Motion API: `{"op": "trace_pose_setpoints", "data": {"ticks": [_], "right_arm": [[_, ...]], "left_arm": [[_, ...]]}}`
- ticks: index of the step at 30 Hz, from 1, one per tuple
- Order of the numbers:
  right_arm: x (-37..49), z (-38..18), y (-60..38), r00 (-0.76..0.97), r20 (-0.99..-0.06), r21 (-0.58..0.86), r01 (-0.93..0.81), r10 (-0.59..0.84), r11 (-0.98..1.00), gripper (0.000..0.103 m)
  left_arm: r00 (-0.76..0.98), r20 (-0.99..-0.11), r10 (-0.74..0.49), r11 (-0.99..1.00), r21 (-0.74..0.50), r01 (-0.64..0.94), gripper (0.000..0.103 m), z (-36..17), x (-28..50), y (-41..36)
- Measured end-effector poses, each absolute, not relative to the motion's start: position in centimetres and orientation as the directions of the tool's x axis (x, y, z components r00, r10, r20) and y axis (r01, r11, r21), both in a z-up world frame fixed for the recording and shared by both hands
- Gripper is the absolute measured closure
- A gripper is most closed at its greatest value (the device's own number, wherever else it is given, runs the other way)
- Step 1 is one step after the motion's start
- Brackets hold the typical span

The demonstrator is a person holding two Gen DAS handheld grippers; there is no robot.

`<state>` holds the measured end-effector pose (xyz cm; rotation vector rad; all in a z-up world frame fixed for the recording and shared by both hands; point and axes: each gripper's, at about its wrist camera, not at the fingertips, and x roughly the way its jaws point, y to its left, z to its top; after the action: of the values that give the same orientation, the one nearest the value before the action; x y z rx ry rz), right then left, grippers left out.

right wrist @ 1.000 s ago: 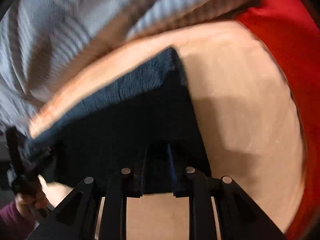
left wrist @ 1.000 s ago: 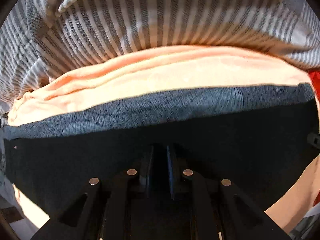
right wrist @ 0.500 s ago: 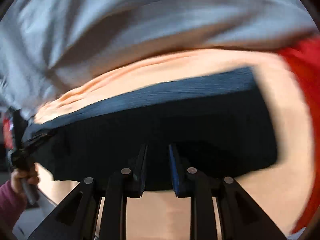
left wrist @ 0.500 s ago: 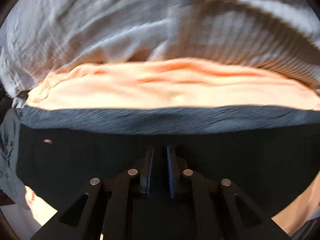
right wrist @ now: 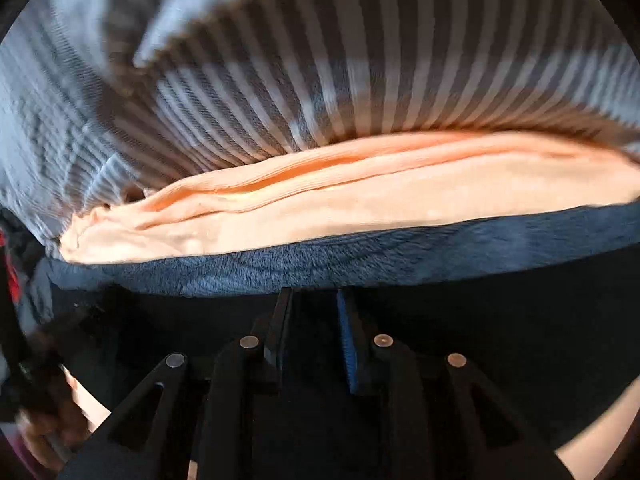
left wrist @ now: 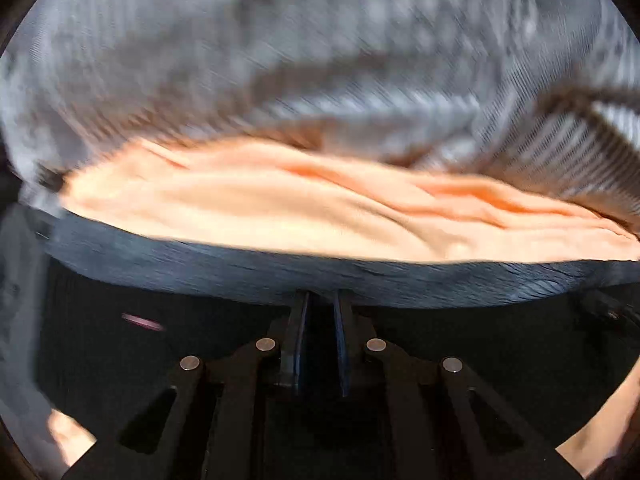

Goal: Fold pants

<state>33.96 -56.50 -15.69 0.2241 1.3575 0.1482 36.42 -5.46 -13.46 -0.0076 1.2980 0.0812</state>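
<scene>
Both hand-held grippers, left and right, stay clamped on the dark pants, whose held edge has swung level over the peach sheet, striped bedding beyond; fold mid-carry.

1. Left wrist cam: looks forward along its fingers, very close over the dark pants.
2. Right wrist cam: same setup.
3. Shared: pants, peach sheet, striped blanket.

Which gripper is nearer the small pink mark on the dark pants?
Left. The pink mark sits just left of the left gripper; the right gripper grips the pants farther along.
</scene>
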Motion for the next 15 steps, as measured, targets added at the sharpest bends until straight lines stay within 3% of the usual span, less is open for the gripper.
{"op": "trace_pose_setpoints", "data": {"ticks": [4,6,10,13,15], "right_arm": [[30.8,-14.5,-53.8,0.202,-0.962,0.167,-0.091,0.182,0.982,0.062],[28.5,-16.4,-52.4,0.153,-0.976,0.145,-0.068,0.154,0.987,0.06],[25.7,-16.1,-53.8,0.178,-0.973,0.145,-0.024,0.147,0.989,0.06],[23.6,-13.8,-53.1,0.184,-0.927,0.331,-0.004,0.326,0.943,0.06],[22.1,-13.6,-51.7,0.146,-0.881,0.455,-0.004,0.45,0.891,0.059]], "left_arm": [[0.251,-0.953,0.17,0.983,0.147,-0.11,0.089,-13.6,36.7,1.9],[0.205,-0.952,0.228,0.969,0.2,-0.148,0.087,-15.4,37.3,5.9],[0.267,-0.948,0.174,0.984,0.157,-0.083,0.087,-15.4,36.2,8.2],[0.249,-0.943,0.221,0.975,0.212,-0.064,0.087,-14.2,35.2,7.7],[0.247,-0.958,0.145,0.989,0.132,-0.07,0.087,-13.0,34.2,6.5]]}}
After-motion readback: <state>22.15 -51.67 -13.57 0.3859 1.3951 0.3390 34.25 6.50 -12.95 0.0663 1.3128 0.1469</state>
